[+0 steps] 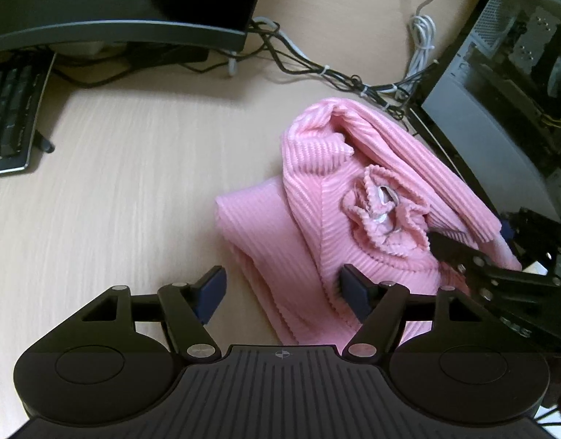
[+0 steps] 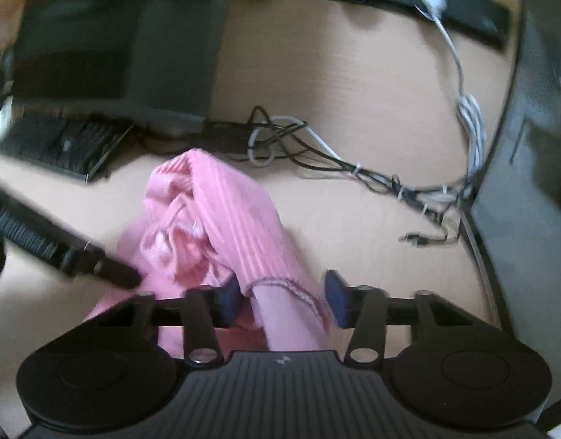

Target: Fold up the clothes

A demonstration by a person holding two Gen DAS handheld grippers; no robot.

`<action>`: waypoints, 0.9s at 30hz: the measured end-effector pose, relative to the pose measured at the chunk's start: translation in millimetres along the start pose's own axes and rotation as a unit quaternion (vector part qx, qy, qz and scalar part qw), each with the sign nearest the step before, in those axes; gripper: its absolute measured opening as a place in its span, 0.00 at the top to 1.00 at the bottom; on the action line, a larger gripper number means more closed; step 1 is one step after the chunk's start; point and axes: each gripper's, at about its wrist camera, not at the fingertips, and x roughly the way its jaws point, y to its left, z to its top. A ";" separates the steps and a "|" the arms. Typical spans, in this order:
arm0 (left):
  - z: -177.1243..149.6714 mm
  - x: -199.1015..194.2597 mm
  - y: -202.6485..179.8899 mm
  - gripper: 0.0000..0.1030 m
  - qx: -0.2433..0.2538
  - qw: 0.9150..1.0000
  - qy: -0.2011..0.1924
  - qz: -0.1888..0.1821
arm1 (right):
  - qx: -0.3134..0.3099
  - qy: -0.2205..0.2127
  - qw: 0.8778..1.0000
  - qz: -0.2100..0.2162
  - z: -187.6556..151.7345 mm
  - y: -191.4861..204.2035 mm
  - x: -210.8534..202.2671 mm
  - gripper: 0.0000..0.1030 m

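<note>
One pale wood-grain counter [image 1: 134, 190] carries the crumpled pink ribbed knit garment [image 1: 372, 168], heaped right of centre and not yet spread. The step in hand looks like taking hold to open it out. The left gripper [image 1: 282, 292] is released, straddling the near folded edge. The right gripper [image 2: 281, 298] has its jaws apart around a stitched cuff [image 2: 280, 285], and no pinch shows. Next, both need firm holds, then a lift and a pull toward bare counter. A black open-sided computer case [image 1: 500, 91] crowds the right, a dark monitor [image 1: 116, 0] and black keyboard [image 1: 10, 109] the left, and tangled cables [image 1: 317, 69] lie just behind the heap.
</note>
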 end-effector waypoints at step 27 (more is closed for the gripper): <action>-13.8 -35.2 50.2 0.45 -0.061 0.997 -0.027 -0.046 | -0.222 -0.021 0.974 0.036 -18.5 92.1 -11.9 0.80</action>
